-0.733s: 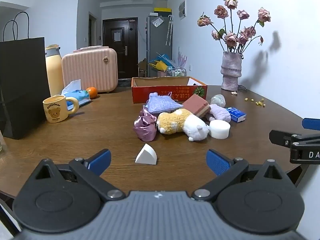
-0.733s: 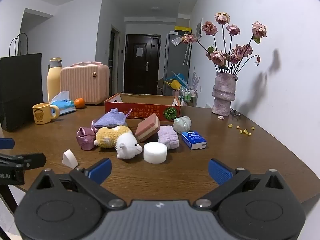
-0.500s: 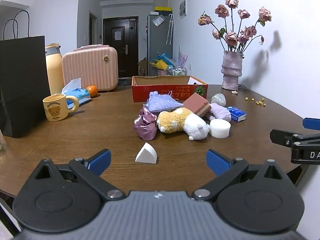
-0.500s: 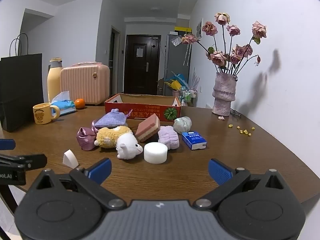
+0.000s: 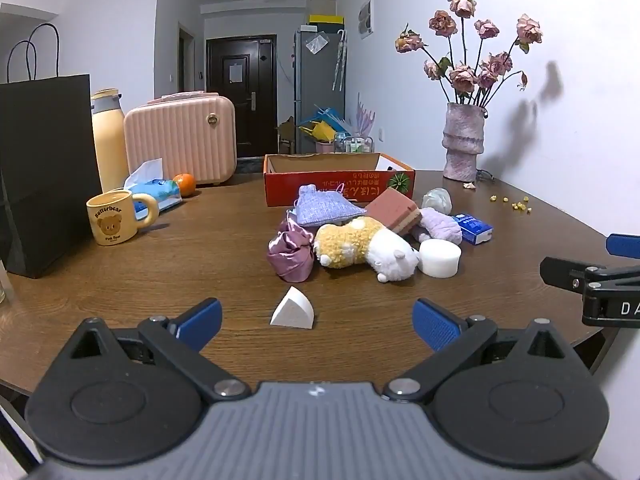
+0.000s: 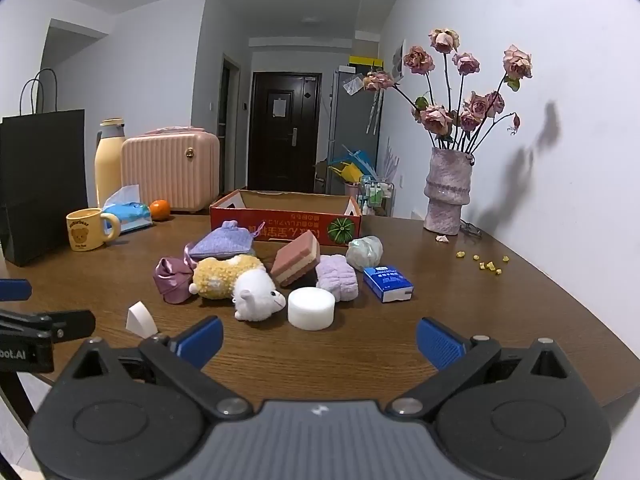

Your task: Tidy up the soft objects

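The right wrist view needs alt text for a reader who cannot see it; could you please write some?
The open, empty right gripper faces a heap of soft things on a brown table: a plush toy, pouches, sponges and a white foam disc. Behind them stands an open red cardboard box; the left gripper shows at the left edge.

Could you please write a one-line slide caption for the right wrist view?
Open right gripper faces a wooden table with plush toy, white foam puck and red cardboard box.

Plush toy (image 5: 362, 248) before box (image 5: 340, 188), wedge (image 5: 293, 310) nearer, mug (image 5: 114, 222) left
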Demonstrator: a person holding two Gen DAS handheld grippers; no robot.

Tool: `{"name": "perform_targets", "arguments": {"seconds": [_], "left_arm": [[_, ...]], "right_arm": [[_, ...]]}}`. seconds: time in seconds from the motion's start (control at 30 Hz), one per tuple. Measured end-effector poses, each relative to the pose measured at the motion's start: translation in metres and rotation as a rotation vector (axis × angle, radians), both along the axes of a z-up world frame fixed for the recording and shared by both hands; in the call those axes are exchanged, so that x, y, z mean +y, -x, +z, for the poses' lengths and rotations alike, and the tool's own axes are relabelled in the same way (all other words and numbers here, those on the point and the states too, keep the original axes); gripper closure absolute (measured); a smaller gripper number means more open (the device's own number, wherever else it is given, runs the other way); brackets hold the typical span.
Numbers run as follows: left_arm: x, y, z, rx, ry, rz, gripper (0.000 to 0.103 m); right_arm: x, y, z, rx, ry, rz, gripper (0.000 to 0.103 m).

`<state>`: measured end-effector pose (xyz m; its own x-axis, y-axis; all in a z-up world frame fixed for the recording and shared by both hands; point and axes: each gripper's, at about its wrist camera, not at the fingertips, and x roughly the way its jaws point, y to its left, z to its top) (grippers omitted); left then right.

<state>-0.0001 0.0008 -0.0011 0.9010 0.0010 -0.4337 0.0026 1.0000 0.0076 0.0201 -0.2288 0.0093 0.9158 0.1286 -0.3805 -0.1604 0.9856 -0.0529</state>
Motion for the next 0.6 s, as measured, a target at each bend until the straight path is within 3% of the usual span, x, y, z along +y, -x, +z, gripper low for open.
{"name": "perform_targets", "arguments": {"seconds": [0.6], "left_arm": [[-0.0005, -0.0007, 0.0001, -0.004, -0.001, -0.001, 0.000]], "right_arm": [[0.0003, 0.0025, 0.0036, -0.005, 0.000, 0.000, 0.000]]}}
